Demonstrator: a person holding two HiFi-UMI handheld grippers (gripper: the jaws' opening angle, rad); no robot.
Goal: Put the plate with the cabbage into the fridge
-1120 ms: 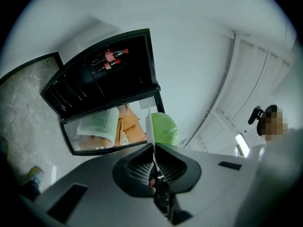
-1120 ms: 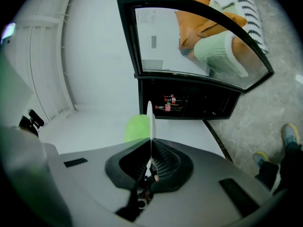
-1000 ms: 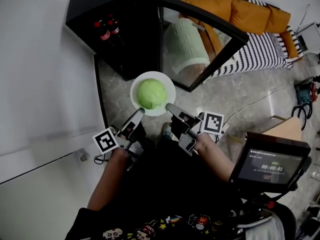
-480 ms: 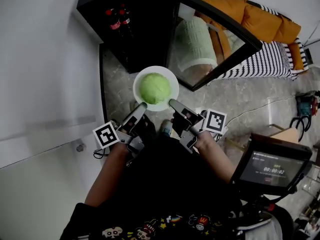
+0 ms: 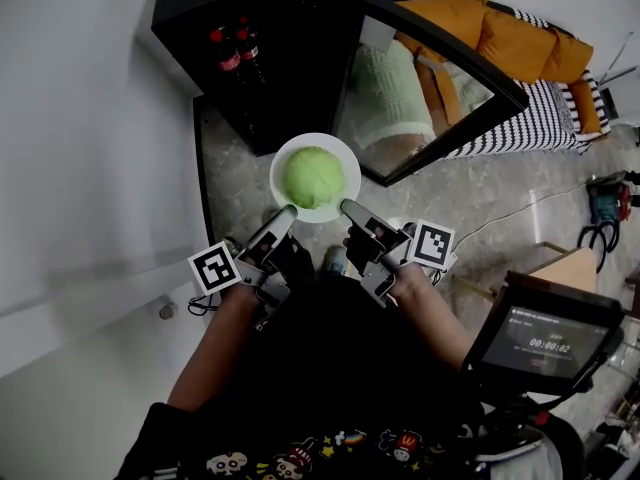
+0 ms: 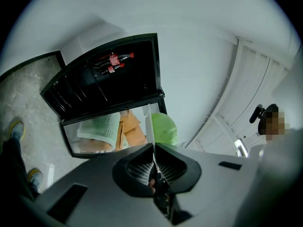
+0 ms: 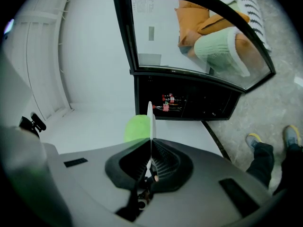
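- Two sets of fingers are closed on one plate [image 5: 282, 158]: in the left gripper view the fingers [image 6: 138, 168] are pressed onto the plate's thin white rim, which stands edge-on between them.
- In the right gripper view, the fingers [image 7: 165, 162] pinch the opposite part of the same rim in the same way, again seen edge-on.
- Seen from the head view, the left gripper [image 5: 287, 211] grips the near-left part of the rim and the right gripper [image 5: 345, 206] grips the near-right part.
- Each gripper's marker cube sits behind it, close to the person's hands.
- One round green cabbage [image 5: 313, 177] rests at the centre of the plate, clear of both sets of fingers.
- The plate is held level in the air above the speckled floor [image 5: 235, 183], supported only by the two grippers.
- The plate sits just in front of the black fridge [image 5: 200, 13] and outside its dark interior.
- The fridge's glass door [image 5: 430, 98] stands swung open to the right of the plate.
- Two red-capped bottles [image 5: 232, 50] are inside the fridge, beyond the far edge of the plate.
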